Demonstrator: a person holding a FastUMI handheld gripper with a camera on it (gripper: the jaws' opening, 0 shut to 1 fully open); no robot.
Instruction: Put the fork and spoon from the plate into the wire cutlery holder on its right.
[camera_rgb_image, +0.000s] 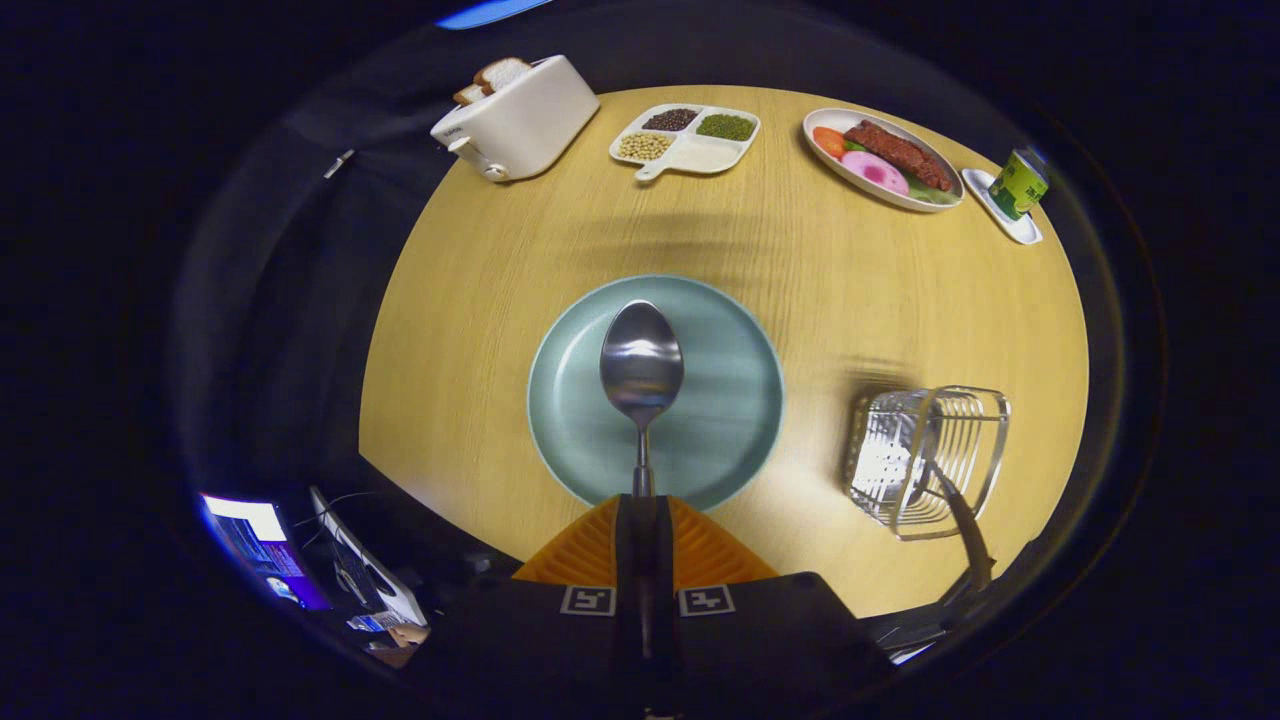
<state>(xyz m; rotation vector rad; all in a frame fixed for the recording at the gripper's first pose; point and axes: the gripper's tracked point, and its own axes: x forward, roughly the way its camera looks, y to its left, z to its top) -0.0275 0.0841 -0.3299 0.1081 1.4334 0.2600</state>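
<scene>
My gripper (641, 510) is shut on the handle of a metal spoon (641, 365), whose bowl sticks out ahead of the orange fingers (585, 550) and hangs above the round teal plate (720, 420). The plate's surface looks bare. To the right of the plate stands the wire cutlery holder (925, 460) on the wooden table. A fork handle (965, 530) leans out of the holder toward me.
Across the round table stand a white toaster (520, 120) with bread, a divided tray of beans (685, 140), a plate of food (885, 158) and a green can (1017, 185) on a small dish. A laptop (360, 575) and a hand sit at the near left.
</scene>
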